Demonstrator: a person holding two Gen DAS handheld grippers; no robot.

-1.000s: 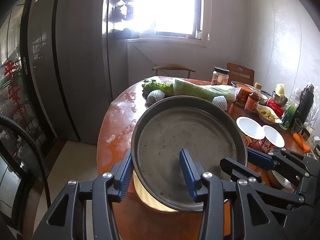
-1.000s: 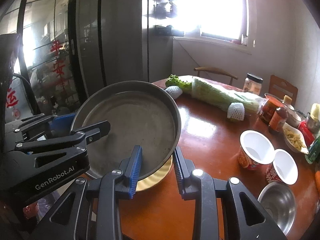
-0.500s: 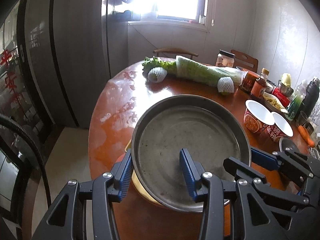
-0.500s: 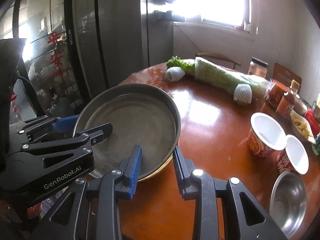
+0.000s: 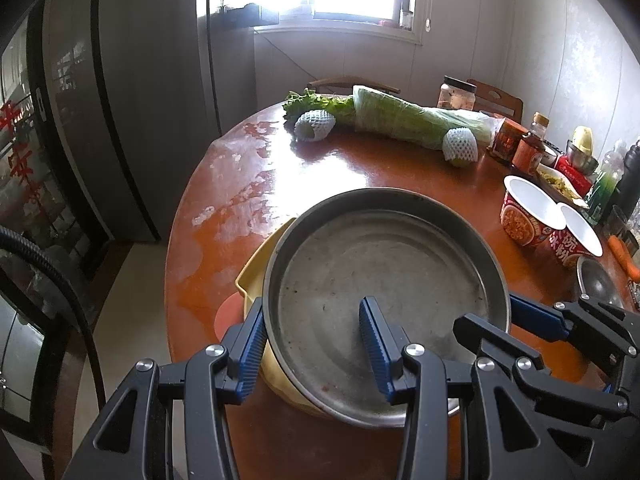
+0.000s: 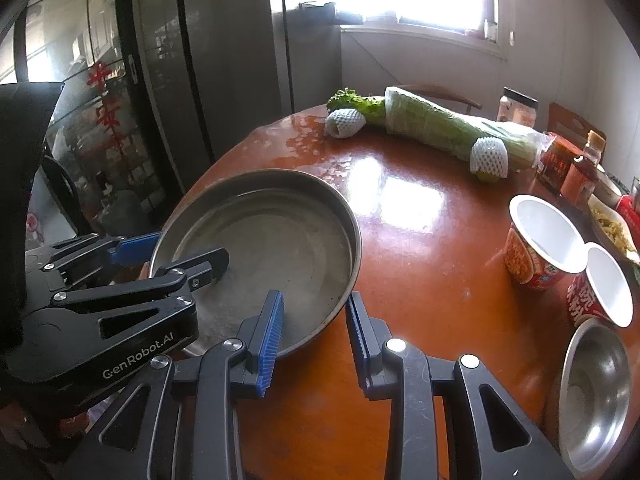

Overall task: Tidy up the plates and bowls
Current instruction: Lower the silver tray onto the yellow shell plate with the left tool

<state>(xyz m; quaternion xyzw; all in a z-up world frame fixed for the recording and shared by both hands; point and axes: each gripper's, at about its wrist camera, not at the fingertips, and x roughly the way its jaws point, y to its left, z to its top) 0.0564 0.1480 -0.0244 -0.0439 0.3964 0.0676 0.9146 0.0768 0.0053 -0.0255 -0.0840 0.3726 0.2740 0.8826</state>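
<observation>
At the near edge of the round table, your left gripper is clamped on the rim of the steel pan, one blue pad outside the wall and the other inside on the pan floor. Your right gripper pinches the same pan's opposite rim, its jaws narrow, one finger in the pan and one outside over the wood. The pan sits over a yellow dish, which peeks out on its left side.

Compared with a second ago, you've brought the pan lower: the yellow dish that showed wide beneath its near edge is now almost covered, and more of the tabletop shows beyond it. Neither grip has changed width.

Your left camera alone shows the yellow dish, and a reddish disc on the table beside it; in the right view the pan hides both. Your right camera alone shows the small steel bowl whole, close at the right edge, with the two instant noodle cups just beyond it. Farther off, both views show the wrapped cabbage and two net-sleeved fruits lying near the table's far rim, with jars and bottles to the right.
</observation>
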